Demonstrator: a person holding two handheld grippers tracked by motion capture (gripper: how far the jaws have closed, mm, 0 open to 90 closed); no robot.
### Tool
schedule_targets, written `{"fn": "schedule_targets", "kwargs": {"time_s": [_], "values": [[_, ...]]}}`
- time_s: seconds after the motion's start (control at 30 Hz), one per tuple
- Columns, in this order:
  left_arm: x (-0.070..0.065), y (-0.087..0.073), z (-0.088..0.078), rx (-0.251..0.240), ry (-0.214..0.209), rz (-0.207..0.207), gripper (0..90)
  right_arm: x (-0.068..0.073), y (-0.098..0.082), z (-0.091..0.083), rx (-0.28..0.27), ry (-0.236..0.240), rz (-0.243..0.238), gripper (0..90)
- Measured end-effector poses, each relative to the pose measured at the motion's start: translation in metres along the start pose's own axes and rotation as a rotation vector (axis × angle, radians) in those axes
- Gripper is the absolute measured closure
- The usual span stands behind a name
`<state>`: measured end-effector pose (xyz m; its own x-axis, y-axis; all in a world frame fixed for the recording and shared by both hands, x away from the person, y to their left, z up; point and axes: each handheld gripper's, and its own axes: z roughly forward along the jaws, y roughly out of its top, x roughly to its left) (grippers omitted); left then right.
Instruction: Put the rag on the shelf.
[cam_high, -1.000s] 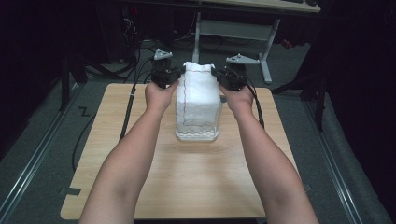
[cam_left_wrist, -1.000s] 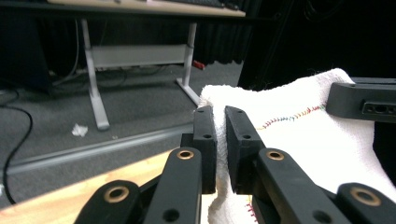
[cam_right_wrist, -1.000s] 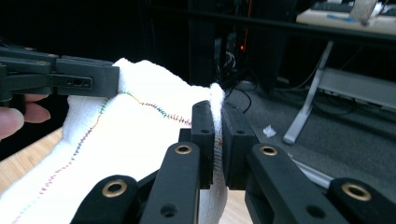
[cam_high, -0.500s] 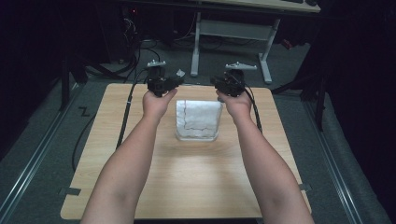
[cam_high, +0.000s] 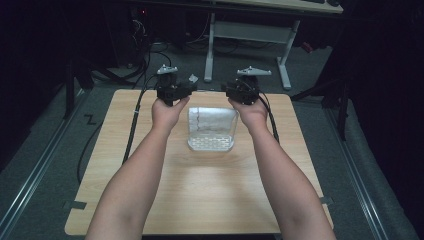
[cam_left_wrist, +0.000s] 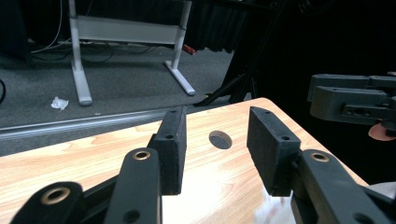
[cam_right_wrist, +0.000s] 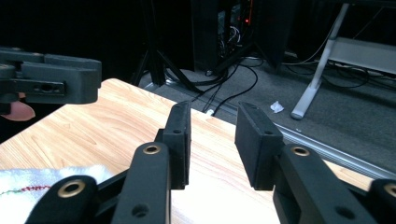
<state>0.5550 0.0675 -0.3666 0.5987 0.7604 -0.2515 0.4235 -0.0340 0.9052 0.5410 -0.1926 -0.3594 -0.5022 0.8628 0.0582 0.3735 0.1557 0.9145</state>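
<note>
Both of my grippers have just let go. A second ago I held a white cloth up by its top corners over the clear plastic tub; half a second ago the cloth had already dropped inside, and now it lies there, settled. My left gripper (cam_high: 186, 90) and my right gripper (cam_high: 231, 91) have both just been opening their jaws, and in each gripper view the black pads stand apart with nothing between them, only bare wood showing through the gap. So the release is done, and I judge the putting-in step finished: the cloth is in, and nothing hangs over the edge that I can make out from above.

The clear square plastic tub (cam_high: 212, 145) sits in the middle of the high view, on the pale wooden table (cam_high: 210, 200). The white folded cloth with a thin dark seam line (cam_high: 211, 120) lies against the tub's far wall, in its upper half as the frame shows it. My two grippers hover just above the tub's upper corners, one at the upper left and one at the upper right, with the tub between and slightly below them in the frame. Neither touches the tub or the cloth.

In the right gripper view a corner of the cloth (cam_right_wrist: 42, 182) shows at the lower left, beneath my jaws, and my other gripper sits at the upper left.
</note>
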Motion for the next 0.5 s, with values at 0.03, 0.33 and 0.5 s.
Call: {"fn": "schedule_targets", "kwargs": {"time_s": [0.03,0.33,0.5], "values": [[-0.001,0.000,-0.001,-0.001,0.002,0.008,57.9,0.001,0.000,-0.002,-0.002,-0.002,-0.003,65.2],[-0.018,0.002,-0.018,-0.040,0.021,0.071,50.6,0.007,-0.006,-0.023,-0.016,-0.018,-0.042,61.6],[-0.025,-0.002,-0.029,-0.040,0.032,0.088,47.8,0.008,-0.010,-0.035,-0.030,-0.015,-0.037,57.3]]}}
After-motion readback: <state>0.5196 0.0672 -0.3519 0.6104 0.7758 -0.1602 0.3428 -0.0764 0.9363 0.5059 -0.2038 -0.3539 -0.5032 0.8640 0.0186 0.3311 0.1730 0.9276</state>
